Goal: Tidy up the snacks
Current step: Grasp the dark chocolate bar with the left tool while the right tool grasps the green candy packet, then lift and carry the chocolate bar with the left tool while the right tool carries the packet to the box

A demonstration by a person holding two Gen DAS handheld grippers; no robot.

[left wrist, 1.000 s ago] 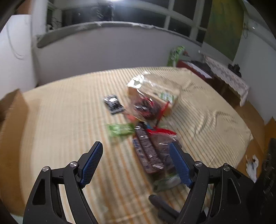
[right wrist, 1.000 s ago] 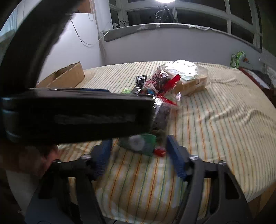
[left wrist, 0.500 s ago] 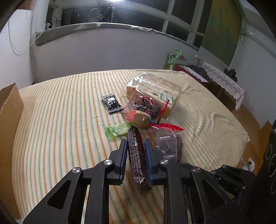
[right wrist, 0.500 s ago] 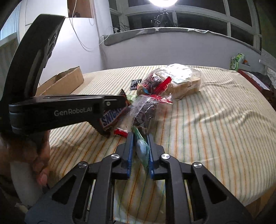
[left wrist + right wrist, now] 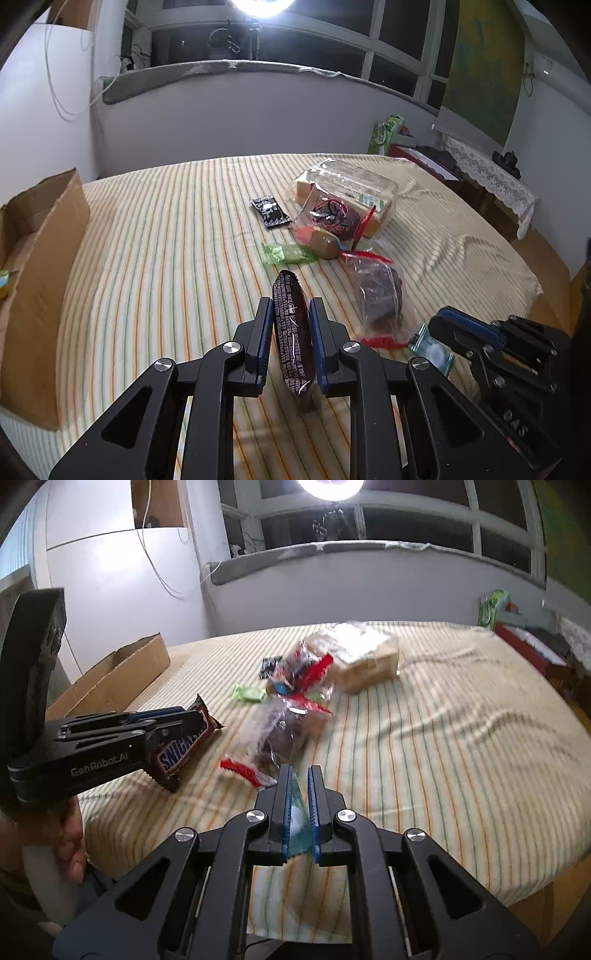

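My left gripper [image 5: 291, 306] is shut on a brown Snickers bar [image 5: 293, 339] and holds it above the striped tablecloth; it also shows in the right wrist view [image 5: 184, 738]. My right gripper [image 5: 300, 775] is shut on a small teal-green packet [image 5: 297, 825], seen from the left wrist view [image 5: 432, 350]. On the table lie a clear zip bag of dark snacks [image 5: 376, 291], a green packet [image 5: 288, 254], a black packet [image 5: 269, 211], a bag of mixed sweets [image 5: 328, 221] and a bread loaf bag [image 5: 351, 184].
An open cardboard box [image 5: 40, 258] stands at the table's left edge, also in the right wrist view [image 5: 122, 672]. A side table with a lace cloth [image 5: 491, 177] and a green bag [image 5: 384, 134] are beyond the far right. The table's edge [image 5: 517, 893] is close.
Both grippers closed on their items, the left on the Snickers bar and the right on the teal packet, and have since lifted them back from the snack pile.
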